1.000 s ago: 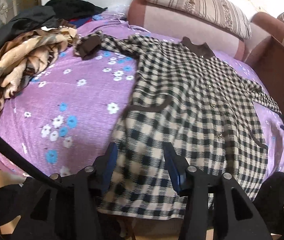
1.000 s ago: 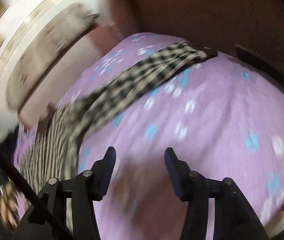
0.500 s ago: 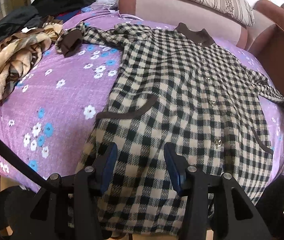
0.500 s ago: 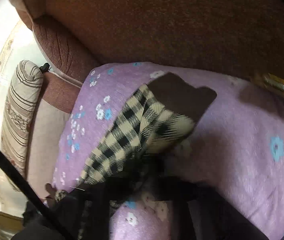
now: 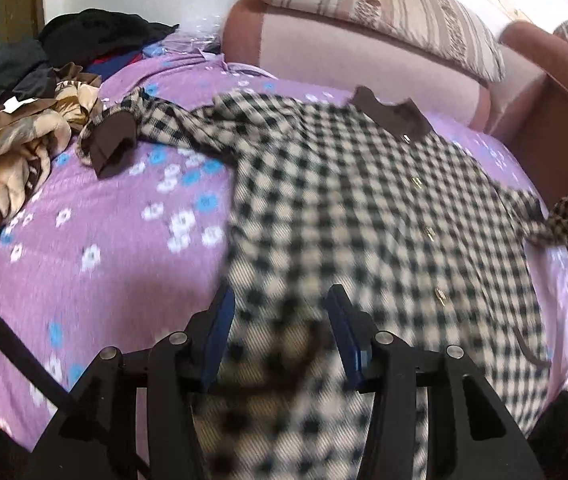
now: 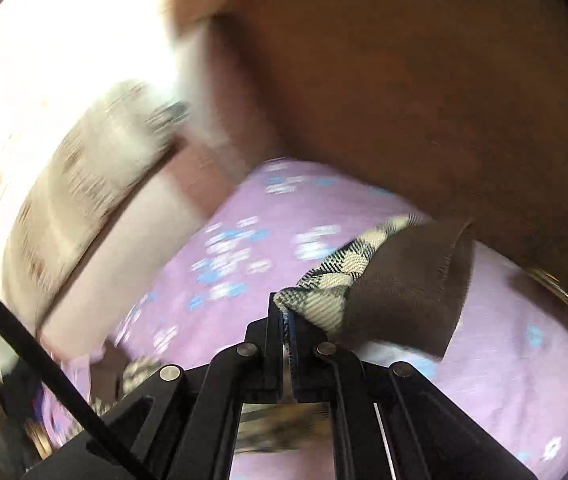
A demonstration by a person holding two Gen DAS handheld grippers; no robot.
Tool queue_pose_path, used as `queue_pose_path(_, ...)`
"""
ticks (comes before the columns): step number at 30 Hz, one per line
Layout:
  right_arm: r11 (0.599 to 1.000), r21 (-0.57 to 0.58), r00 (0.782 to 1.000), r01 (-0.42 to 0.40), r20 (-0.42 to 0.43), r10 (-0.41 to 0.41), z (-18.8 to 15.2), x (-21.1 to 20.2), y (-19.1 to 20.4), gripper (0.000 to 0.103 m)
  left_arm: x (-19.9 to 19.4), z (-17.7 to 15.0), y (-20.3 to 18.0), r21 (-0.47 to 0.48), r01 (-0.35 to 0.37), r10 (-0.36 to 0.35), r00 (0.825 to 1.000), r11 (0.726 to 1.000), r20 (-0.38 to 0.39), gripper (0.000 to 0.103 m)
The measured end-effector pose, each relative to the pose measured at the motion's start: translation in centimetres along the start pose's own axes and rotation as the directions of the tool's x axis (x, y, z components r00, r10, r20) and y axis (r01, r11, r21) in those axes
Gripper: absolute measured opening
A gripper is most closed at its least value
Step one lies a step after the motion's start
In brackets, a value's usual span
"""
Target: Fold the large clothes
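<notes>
The right gripper [image 6: 285, 312] pinches the checked coat's sleeve [image 6: 335, 280]; the left gripper [image 5: 280, 316] hovers half-open above the checked coat [image 5: 363, 208].

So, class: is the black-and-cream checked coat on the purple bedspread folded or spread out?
Spread out: the black-and-cream checked coat lies flat, front up, its far sleeve outstretched.

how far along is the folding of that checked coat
Done: the checked coat lies spread flat on the purple cover. In hand: the right gripper is shut on one sleeve's cuff, lifted. Left: every fold; the left gripper hovers open above the hem.
</notes>
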State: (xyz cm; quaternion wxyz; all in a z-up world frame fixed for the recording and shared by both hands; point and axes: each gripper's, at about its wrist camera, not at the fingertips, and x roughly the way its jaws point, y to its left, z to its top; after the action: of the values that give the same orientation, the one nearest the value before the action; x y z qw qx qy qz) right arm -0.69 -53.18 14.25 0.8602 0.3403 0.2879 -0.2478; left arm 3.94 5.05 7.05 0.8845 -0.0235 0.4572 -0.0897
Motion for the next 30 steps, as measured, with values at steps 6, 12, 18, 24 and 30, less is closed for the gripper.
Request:
queue_pose_path(6,0.926,-0.337,0.983,-0.169,-0.124,0.134,-7.3,2.7,19.1,0.003,1.7,2.7,3.8,-0.069,-0.008,0.011,0.999,0.998,0.049,0.047)
queue_pose_path(12,0.780,-0.530,0.928,-0.332,-0.330,0.171,-20.0,7.6,32.7,0.003,1.5,3.4,7.1,-0.116,-0.024,0.038,0.993,0.993,0.116,0.049)
queue_pose_path(18,0.648,-0.653,0.891,-0.391,-0.446,0.089,-31.1,9.9,35.7,0.006,2.3,2.9,9.0,-0.168,0.004,0.012,0.996,0.986,0.094,0.051)
queue_pose_path(24,0.637,-0.540,0.771,-0.550,-0.622,0.138,-34.3,9.5,32.0,0.038,1.6,4.3,7.7,-0.178,0.043,-0.021,0.992,0.983,0.127,0.062)
queue_pose_path(30,0.656,-0.471,0.748,-0.590,-0.625,0.225,-32.1,5.0,25.0,0.049,3.9,7.8,2.0,-0.098,0.143,-0.134,0.987,0.985,0.093,0.080)
